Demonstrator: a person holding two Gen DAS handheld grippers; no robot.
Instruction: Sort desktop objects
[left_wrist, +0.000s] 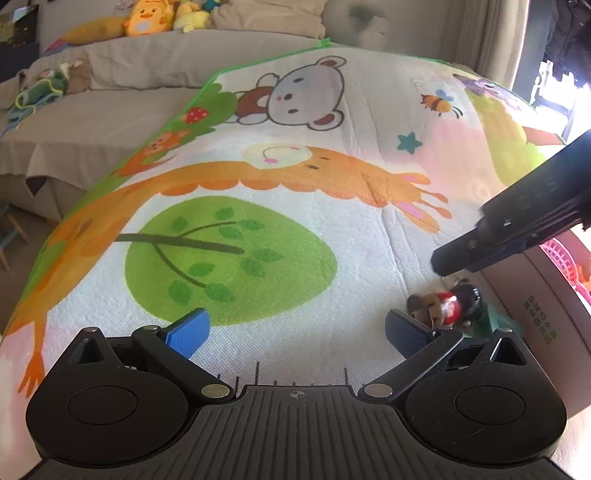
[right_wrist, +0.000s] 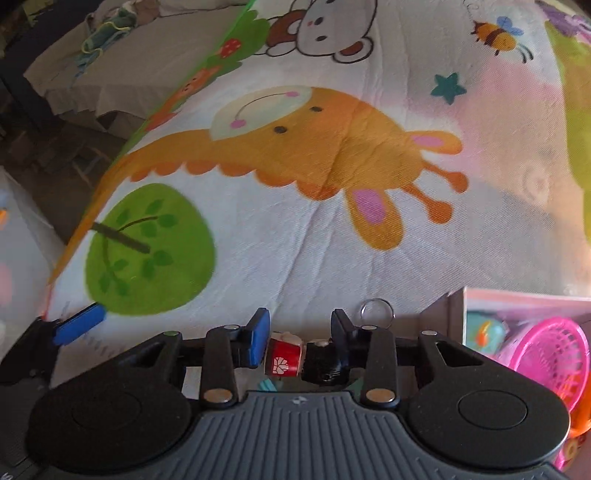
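Blue-padded fingers (right_wrist: 260, 341) of the right gripper (right_wrist: 300, 341) are clamped on a small red-and-black keychain figure (right_wrist: 295, 360), its long axis running crosswise from pad to pad, its metal ring (right_wrist: 377, 308) poking out ahead. Just right of this grip sits a cardboard box (right_wrist: 448, 314) holding a pink basket (right_wrist: 550, 354). Left gripper (left_wrist: 293, 332) hangs beside it over the cartoon cloth (left_wrist: 295, 177), fingers apart, empty.
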